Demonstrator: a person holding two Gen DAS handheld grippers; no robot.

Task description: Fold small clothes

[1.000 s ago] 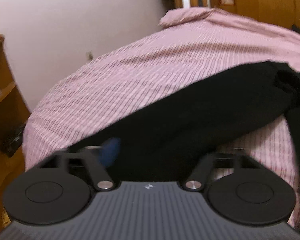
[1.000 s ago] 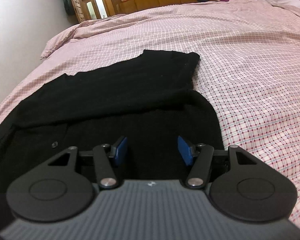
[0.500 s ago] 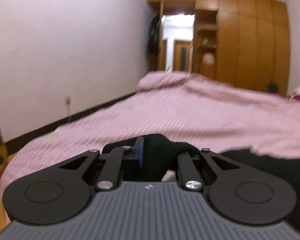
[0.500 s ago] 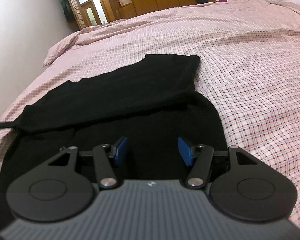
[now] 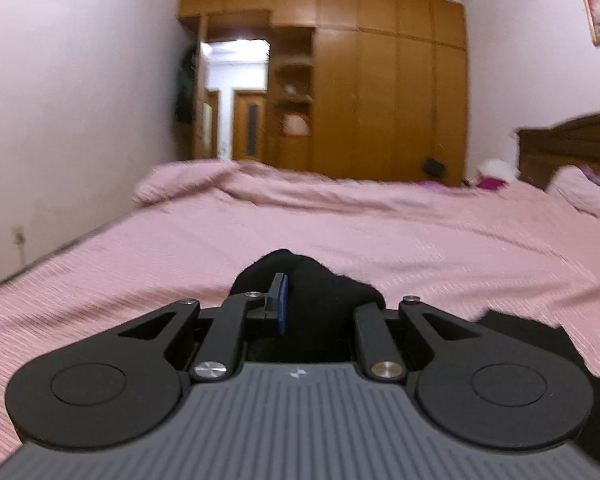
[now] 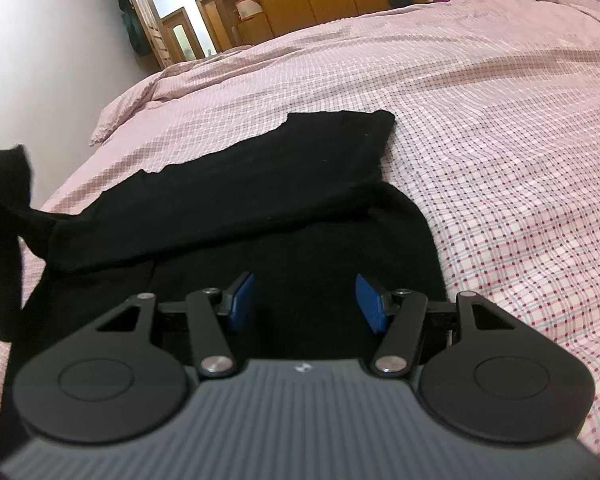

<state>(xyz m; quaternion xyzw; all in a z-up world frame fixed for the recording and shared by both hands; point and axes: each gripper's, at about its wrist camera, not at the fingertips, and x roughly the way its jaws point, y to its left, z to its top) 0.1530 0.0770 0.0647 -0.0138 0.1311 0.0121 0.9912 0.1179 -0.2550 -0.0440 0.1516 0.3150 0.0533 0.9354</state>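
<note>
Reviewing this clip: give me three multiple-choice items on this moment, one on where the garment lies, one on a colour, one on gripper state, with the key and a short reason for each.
1. Where does most of the black garment lie?
A. On the pink checked bedspread
B. Inside the wooden wardrobe
C. On the floor

2. What colour are the pads on the right gripper?
A. Red
B. Blue
C. White

3. What is the state of the left gripper?
A. Open, nothing in it
B. Shut on a pillow
C. Shut on a bunch of the black garment

Key:
1 A, the right wrist view shows it spread across the bedspread.
2 B, both pads are blue and stand apart over the cloth.
3 C, black cloth fills the narrow gap beside its blue pad, and one end of the garment hangs lifted at the left of the right wrist view.
</note>
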